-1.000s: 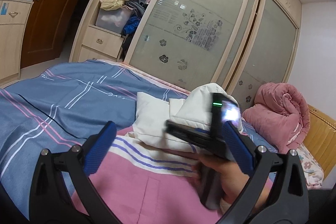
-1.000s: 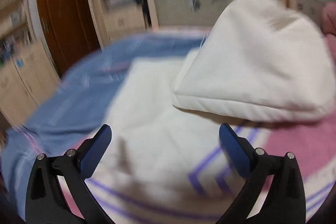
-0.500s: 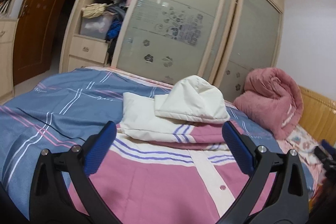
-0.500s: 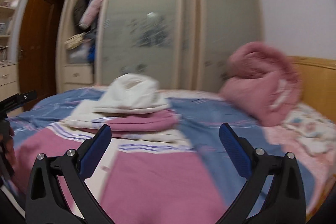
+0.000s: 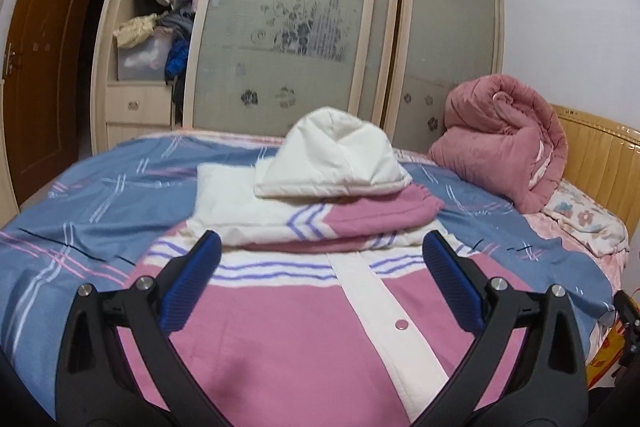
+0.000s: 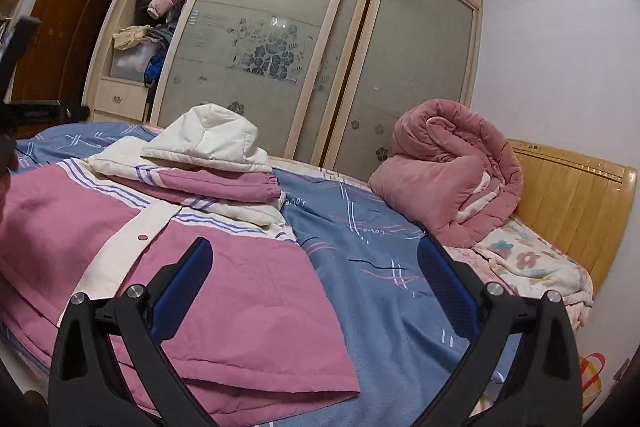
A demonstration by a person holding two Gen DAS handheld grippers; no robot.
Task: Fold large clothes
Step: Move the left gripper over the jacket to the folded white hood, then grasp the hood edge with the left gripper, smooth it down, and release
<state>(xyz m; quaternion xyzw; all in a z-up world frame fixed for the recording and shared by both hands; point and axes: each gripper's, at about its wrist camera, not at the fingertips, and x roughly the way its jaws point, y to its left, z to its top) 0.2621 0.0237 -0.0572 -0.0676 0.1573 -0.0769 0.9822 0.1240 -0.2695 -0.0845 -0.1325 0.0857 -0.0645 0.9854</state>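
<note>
A pink and cream hooded jacket point(image 5: 288, 327) lies flat on the bed, front up, with its sleeves folded across the chest and the cream hood point(image 5: 332, 159) lying on top. My left gripper point(image 5: 320, 267) is open and empty, held above the jacket's pink lower front. In the right wrist view the jacket point(image 6: 224, 287) lies at left, its hood point(image 6: 212, 139) behind. My right gripper point(image 6: 314, 267) is open and empty, above the jacket's right hem edge and the blue sheet.
The bed has a blue striped sheet point(image 6: 360, 247). A rolled pink quilt point(image 6: 452, 171) and a floral blanket point(image 6: 532, 263) lie by the wooden headboard point(image 6: 580, 195). Sliding wardrobe doors point(image 5: 320, 27) stand behind the bed; an open shelf section holds clothes point(image 5: 160, 27).
My right gripper has pulled back from the hood and swung to the jacket's right hem side. My left gripper has drawn back and centred over the jacket's lower front.
</note>
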